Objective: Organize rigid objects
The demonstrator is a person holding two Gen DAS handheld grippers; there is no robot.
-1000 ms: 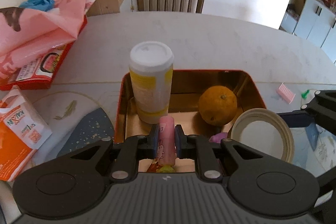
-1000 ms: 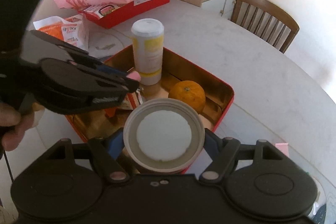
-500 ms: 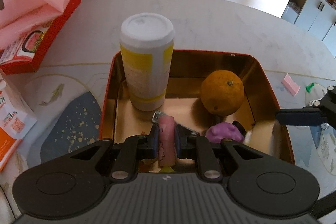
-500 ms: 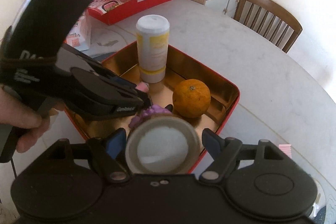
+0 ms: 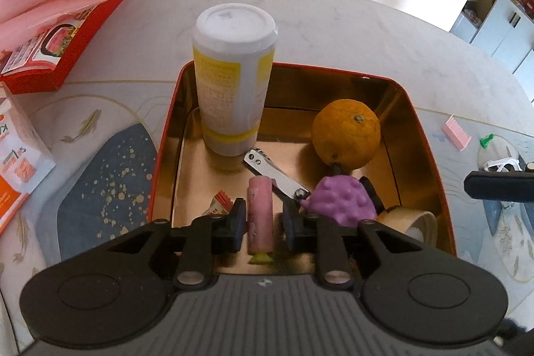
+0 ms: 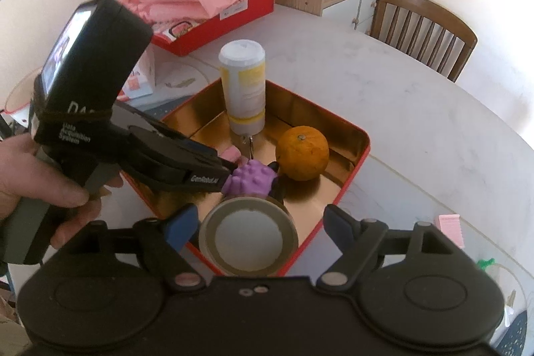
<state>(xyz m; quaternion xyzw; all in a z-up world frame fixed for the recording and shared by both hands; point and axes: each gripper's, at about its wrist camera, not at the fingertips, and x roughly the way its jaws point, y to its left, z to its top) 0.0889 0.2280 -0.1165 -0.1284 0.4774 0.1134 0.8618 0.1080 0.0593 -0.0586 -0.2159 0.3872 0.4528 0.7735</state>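
Left hand-held gripper point(image 5: 261, 224) ajar around pink tube point(image 5: 259, 216)

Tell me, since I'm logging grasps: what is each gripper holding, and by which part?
Both look released. The left gripper is open around the pink tube; the right gripper is open around the tape roll.

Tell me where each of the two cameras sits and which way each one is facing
Left wrist: on the left hand-held gripper, looking along its fingers into the red tin; pink tube between them.
Right wrist: on the right hand-held gripper, facing the tin from its near right corner over the tape roll; the person's left hand shows.
Shared: tin, orange, white bottle, purple toy.
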